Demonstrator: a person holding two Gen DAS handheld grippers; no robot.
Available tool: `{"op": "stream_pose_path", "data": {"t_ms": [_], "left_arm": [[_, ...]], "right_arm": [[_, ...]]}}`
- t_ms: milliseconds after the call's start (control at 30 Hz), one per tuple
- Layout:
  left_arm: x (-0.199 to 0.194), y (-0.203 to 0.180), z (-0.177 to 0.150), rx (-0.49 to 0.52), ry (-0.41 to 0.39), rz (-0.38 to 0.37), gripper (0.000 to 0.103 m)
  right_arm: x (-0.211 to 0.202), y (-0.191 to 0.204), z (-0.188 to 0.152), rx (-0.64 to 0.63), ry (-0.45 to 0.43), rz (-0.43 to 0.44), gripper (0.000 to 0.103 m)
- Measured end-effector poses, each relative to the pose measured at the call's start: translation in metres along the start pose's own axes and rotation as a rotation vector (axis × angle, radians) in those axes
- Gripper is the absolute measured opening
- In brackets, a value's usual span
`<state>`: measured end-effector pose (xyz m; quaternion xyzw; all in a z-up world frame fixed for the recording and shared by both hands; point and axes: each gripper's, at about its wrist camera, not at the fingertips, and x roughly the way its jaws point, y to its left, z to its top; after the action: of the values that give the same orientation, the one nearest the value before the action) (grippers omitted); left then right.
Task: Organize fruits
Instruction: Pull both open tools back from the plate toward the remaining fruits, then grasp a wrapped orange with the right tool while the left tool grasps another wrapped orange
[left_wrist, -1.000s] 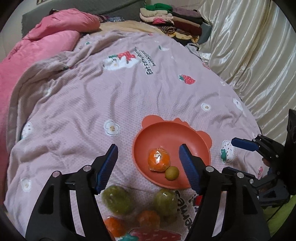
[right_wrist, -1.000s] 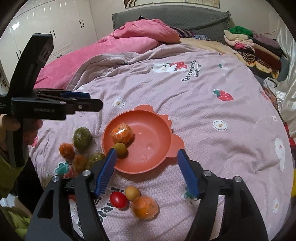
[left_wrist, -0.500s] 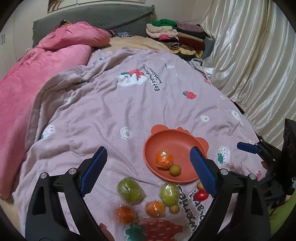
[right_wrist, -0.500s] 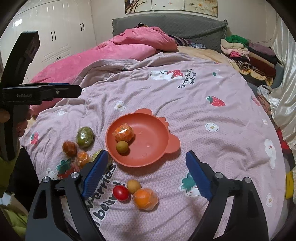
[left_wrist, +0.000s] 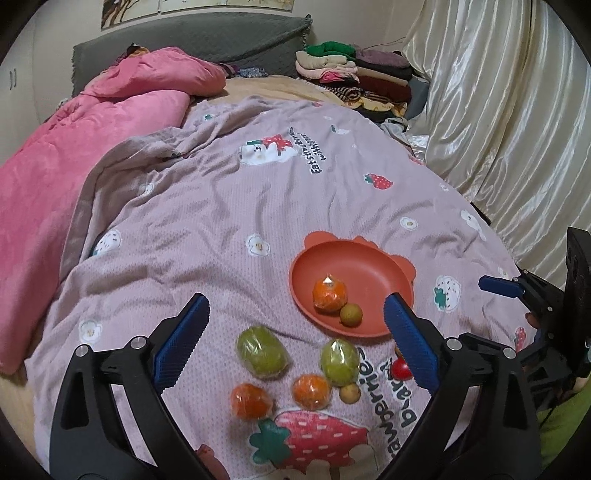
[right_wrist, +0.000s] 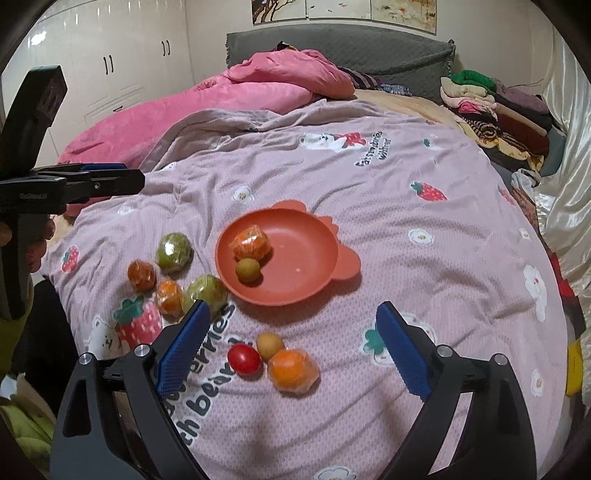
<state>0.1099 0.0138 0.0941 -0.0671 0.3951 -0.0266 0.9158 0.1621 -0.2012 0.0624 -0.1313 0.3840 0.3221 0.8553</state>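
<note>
An orange plate (left_wrist: 369, 264) (right_wrist: 306, 236) lies on the bed and holds a wrapped orange (left_wrist: 329, 293) (right_wrist: 250, 242) and a small yellow-green fruit (left_wrist: 351, 314) (right_wrist: 248, 270). Near the plate lie two wrapped green fruits (left_wrist: 262, 352) (left_wrist: 340, 357), two wrapped oranges (left_wrist: 252, 401) (left_wrist: 311, 391) and a small yellow fruit (left_wrist: 349, 393). A red tomato (right_wrist: 243, 359), a small yellow fruit (right_wrist: 270, 345) and a wrapped orange (right_wrist: 293, 371) lie close in front of my right gripper (right_wrist: 291, 345). My left gripper (left_wrist: 295, 339) is open and empty above the fruits. The right gripper is open and empty too.
The fruits lie on a pale pink printed blanket (left_wrist: 258, 192). A pink quilt (left_wrist: 74, 147) is bunched at the far left. A pile of folded clothes (left_wrist: 354, 77) sits at the far end. A shiny curtain (left_wrist: 498, 110) hangs on the right.
Both grippers have pulled up and back from the plate, so more of the bed and fruits show. The fruits and plate have not moved.
</note>
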Motion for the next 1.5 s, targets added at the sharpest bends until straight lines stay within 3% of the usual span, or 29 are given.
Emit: {"op": "stream_pose_path", "data": {"t_ms": [300,900,1033,1333,1433,1500], "left_arm": [[0.003,-0.003,-0.028,-0.003,0.026,-0.033,0.089],[0.02,-0.008,-0.088,0.006,0.134,-0.028,0.089],[0.028,-0.01,-0.096,0.016,0.159,-0.034,0.076],[0.042,-0.013,-0.101,0.015,0.179,-0.056,0.057],[0.046,-0.011,-0.1,0.014,0.176,-0.047,0.053],[0.048,-0.012,-0.099,0.015,0.179,-0.05,0.05]], "right_arm": [[0.003,0.003,-0.016,-0.002,0.034,0.0,0.091],[0.009,0.007,-0.047,0.017,0.097,-0.009,0.091],[0.01,0.007,-0.051,0.02,0.102,-0.009,0.091],[0.018,0.001,-0.058,0.018,0.121,-0.014,0.091],[0.023,-0.001,-0.059,0.017,0.127,-0.012,0.088],[0.026,-0.001,-0.058,0.013,0.129,-0.008,0.08]]}}
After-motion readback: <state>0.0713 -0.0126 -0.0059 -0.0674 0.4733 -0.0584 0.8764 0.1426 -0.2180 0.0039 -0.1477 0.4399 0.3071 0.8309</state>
